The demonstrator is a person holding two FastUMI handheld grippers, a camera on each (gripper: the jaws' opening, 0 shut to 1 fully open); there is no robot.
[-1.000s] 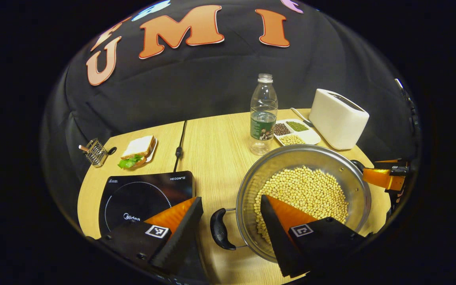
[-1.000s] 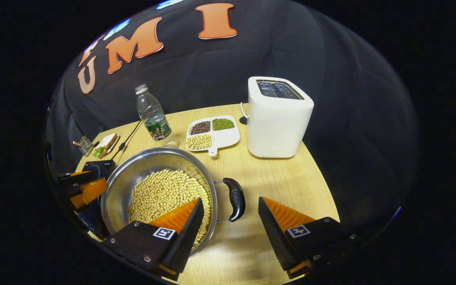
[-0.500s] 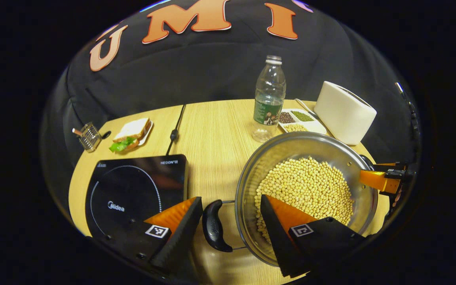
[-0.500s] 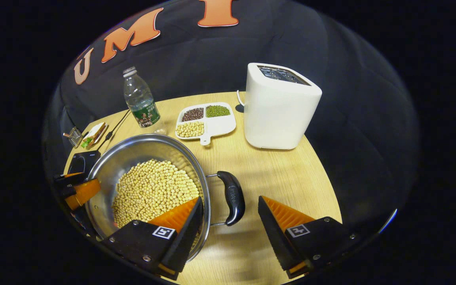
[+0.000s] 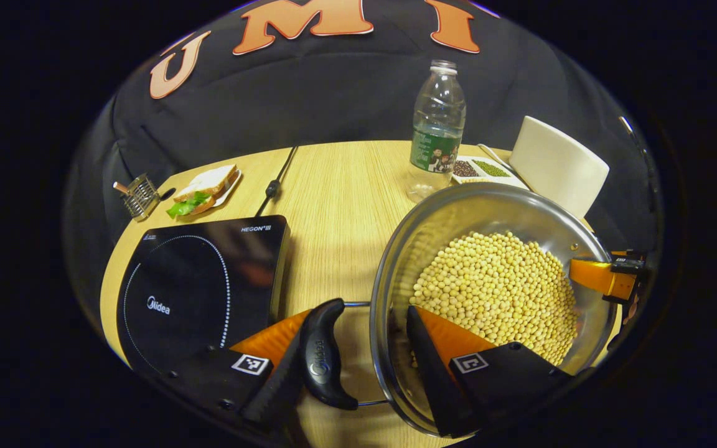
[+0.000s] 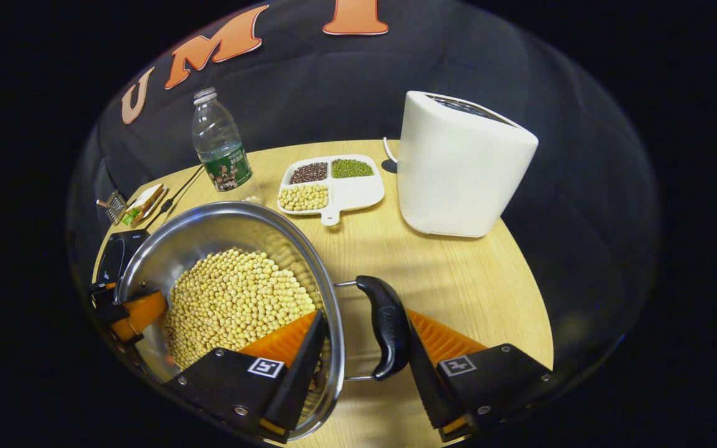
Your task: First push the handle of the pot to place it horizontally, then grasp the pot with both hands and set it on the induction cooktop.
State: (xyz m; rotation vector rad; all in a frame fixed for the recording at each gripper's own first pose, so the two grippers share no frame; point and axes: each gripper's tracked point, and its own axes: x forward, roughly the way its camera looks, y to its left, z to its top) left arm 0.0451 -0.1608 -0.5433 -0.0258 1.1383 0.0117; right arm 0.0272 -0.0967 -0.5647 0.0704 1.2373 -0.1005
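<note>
A round, shiny steel pot [image 5: 489, 211] heaped with small pale beans [image 5: 498, 289] sits on the wood-grain tabletop [image 5: 333, 186], beside the flat, glossy black cooktop [image 5: 200, 274]. The left tongs [image 5: 355, 354] straddle its curved black handle [image 5: 321, 358] and rim; the right tongs [image 6: 363, 354] likewise straddle the other handle [image 6: 386, 326]. Both are half closed, not yet clamped.

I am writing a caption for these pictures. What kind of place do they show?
Most likely a mock kitchen set up on a wooden table inside a recording booth, not a real home. An induction cooktop, a white toaster and a steel pot of soybeans stand before a black cloth wall.
</note>
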